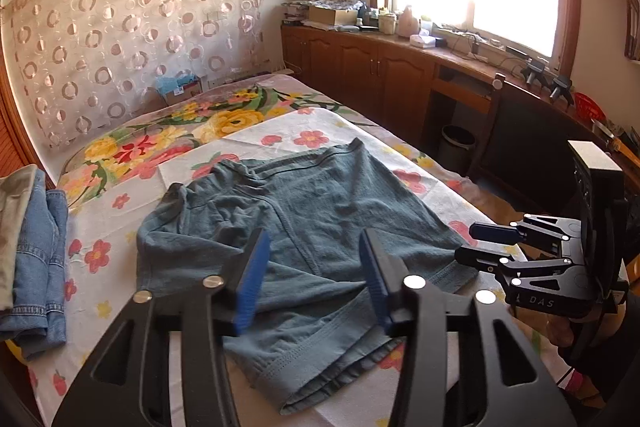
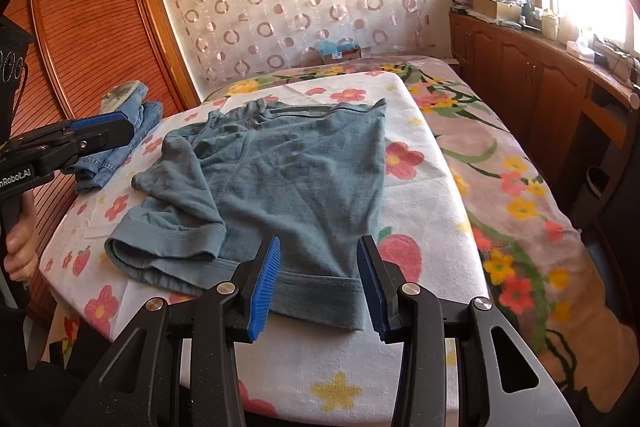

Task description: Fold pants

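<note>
Grey-blue shorts (image 1: 316, 211) lie on a flowered sheet (image 1: 280, 135) over the bed, waistband far, hems near. The left leg is rumpled and folded over itself (image 2: 176, 227). My left gripper (image 1: 314, 279) hovers open above the near left part of the shorts, with nothing pressed between its blue pads (image 1: 252, 279). My right gripper (image 2: 318, 287) stands open over the near hem of the shorts (image 2: 312, 187), pads apart and gripping nothing. The right gripper (image 1: 470, 242) also shows at the right edge of the left wrist view. The left gripper (image 2: 116, 131) shows at the left of the right wrist view, held by a hand.
Folded jeans (image 1: 36, 247) are stacked at the bed's left side, next to a wooden wardrobe (image 2: 92, 27). Wooden cabinets (image 1: 360, 67) with clutter on top run under the window on the right. A waste bin (image 1: 456, 143) stands by them. A cardboard box (image 1: 180, 89) sits at the bed's head.
</note>
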A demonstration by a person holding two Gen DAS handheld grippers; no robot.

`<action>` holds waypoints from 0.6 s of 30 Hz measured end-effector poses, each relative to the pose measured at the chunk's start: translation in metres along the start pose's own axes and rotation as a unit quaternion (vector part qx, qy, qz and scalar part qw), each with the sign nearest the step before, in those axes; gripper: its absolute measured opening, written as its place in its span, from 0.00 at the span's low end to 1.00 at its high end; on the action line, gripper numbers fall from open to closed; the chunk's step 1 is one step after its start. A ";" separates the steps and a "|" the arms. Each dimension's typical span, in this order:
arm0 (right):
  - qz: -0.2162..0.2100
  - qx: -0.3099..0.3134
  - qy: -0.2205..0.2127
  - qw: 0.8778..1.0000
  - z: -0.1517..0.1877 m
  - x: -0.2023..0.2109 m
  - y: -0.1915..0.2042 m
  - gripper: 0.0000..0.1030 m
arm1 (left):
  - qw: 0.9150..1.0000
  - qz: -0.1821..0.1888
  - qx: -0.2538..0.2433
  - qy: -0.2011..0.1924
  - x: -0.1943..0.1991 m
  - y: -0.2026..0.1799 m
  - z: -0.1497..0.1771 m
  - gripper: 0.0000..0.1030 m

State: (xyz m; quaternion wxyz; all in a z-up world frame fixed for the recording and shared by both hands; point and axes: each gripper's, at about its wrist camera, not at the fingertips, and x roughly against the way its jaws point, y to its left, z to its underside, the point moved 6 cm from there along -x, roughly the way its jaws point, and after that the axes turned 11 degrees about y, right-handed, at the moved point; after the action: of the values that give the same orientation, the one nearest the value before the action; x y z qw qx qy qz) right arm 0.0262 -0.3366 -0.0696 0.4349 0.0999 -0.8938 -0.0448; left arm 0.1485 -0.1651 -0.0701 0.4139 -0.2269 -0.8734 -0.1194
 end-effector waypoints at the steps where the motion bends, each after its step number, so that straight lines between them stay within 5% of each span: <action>1: -0.001 0.002 0.000 1.000 0.000 0.000 0.001 0.40 | 1.000 -0.005 0.001 0.000 0.000 0.003 0.001 0.49; 7: -0.008 0.013 0.002 1.000 -0.005 -0.008 0.010 0.40 | 1.000 -0.003 0.029 0.008 -0.010 0.027 0.018 0.75; 18: -0.036 0.049 0.014 0.998 -0.015 -0.038 0.044 0.40 | 0.997 -0.022 0.066 0.034 -0.029 0.056 0.060 0.76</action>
State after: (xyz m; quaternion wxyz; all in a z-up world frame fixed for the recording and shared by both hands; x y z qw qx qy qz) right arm 0.0549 -0.2856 -0.0818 0.4403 0.1539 -0.8845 -0.0151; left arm 0.1521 -0.1010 -0.1291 0.4549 -0.1755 -0.8696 -0.0784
